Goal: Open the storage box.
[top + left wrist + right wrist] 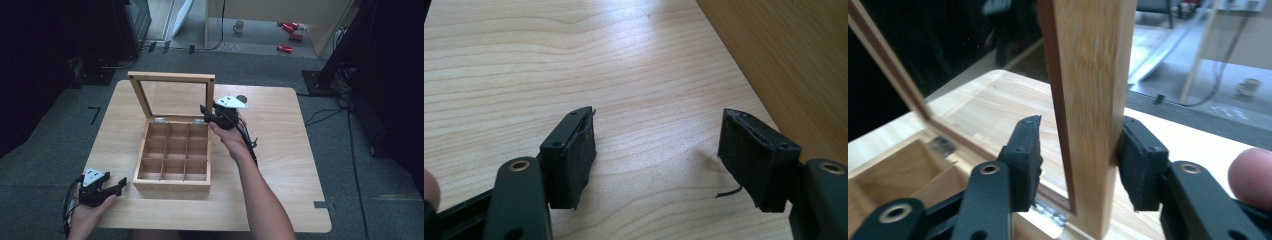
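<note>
My right gripper [206,114] straddles the right-hand rail of the raised lid [1088,100] on the wooden compartment box [172,185]. One pad [1140,165] touches the rail's outer face; the other stands just clear of the inner face, so the jaws are not clamped. The box sits mid-table [280,150], lid upright, compartments exposed. My left gripper [117,186] rests at the near left edge, beside the box's front corner, jaws apart over bare wood.

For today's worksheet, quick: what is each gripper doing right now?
Left gripper: open, empty, above the table beside the wooden box.
Right gripper: jaws astride the lid frame; one pad touches, the other stands clear, so not clamped.
</note>
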Demonstrator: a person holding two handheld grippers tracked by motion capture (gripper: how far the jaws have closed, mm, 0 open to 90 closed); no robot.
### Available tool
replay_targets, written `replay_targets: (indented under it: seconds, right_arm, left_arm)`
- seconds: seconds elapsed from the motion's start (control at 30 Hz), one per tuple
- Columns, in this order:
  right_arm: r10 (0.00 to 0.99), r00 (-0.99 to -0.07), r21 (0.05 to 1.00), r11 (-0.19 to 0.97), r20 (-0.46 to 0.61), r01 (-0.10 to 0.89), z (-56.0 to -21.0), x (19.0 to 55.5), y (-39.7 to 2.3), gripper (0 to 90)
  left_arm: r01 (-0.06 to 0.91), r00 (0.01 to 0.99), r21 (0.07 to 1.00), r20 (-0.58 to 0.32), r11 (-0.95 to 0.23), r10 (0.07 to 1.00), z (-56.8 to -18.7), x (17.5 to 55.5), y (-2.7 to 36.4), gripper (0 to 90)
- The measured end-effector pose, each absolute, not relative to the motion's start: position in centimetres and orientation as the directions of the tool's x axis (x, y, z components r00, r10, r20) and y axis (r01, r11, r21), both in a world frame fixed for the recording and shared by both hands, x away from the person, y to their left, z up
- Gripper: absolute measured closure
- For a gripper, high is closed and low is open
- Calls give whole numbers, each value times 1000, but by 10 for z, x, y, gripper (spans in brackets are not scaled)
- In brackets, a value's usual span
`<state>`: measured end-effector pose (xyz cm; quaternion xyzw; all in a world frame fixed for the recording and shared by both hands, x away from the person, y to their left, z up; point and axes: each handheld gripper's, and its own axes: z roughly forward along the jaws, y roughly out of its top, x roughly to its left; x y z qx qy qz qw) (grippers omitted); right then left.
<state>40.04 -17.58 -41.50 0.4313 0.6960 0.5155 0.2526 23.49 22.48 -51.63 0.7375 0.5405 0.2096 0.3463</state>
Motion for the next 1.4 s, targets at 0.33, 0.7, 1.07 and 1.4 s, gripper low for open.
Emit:
replay_targets:
  seconds: [0.33, 0.7, 1.07, 1.4]
  right_arm:
    - [910, -363, 913, -38, 199, 406, -422, 418, -177, 669]
    - [923, -339, 911, -27, 180, 411, -420, 426, -170, 665]
    - [918, -346, 905, -31, 194, 425, -412, 410, -182, 322]
    - [916, -368, 891, 29, 158, 454, -416, 373, -209, 140]
  left_arm:
    - [653, 338, 729, -37, -206, 940, -517, 235, 221, 259]
    - [658, 342, 724, -39, -210, 939, -517, 235, 221, 193]
    - [659, 339, 725, -47, -201, 940, -517, 236, 222, 193]
    - [659, 337, 723, -41, -205, 941, -517, 236, 221, 194]
